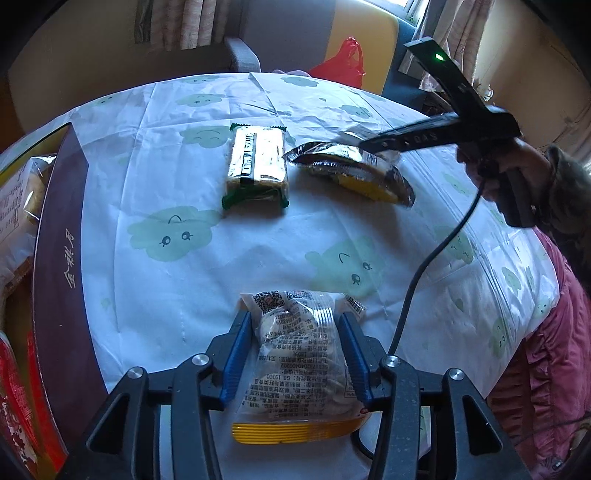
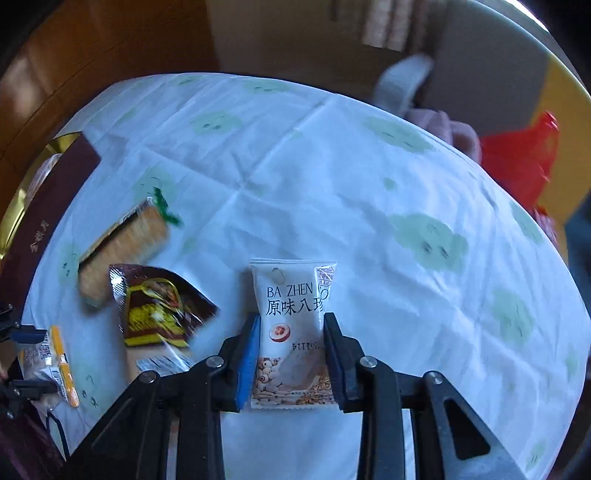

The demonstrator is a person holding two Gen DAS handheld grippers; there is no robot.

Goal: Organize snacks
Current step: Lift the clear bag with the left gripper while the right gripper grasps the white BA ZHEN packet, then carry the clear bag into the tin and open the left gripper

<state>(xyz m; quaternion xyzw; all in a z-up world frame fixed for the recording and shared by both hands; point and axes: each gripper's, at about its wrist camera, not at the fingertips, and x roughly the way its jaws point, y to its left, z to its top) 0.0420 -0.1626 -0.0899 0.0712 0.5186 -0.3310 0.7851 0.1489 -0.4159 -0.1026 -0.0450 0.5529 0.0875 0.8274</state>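
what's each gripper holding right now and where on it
Left gripper: clear yellow-edged snack packet, gripped across its middle. Right gripper: white snack packet, fingers on its two side edges, lower half.

Home setting, looks like a living or dining room. Round table (image 1: pixel 155 206) covered with a white cloth printed with pale green smiling cloud faces, creased from folding. Curtains (image 1: pixel 184 22) hang behind it in the left wrist view, daylight coming through a window at top right. A grey-armed chair (image 1: pixel 242 55) with a yellow and blue back sits at the far side of the table, and a red plastic bag (image 1: pixel 341 61) rests on it. Warm wooden surface (image 2: pixel 92 48) fills the background in the right wrist view. A dark maroon gift box (image 1: pixel 61 236) with gold lettering sits at the table's left edge. Household furnishings throughout.
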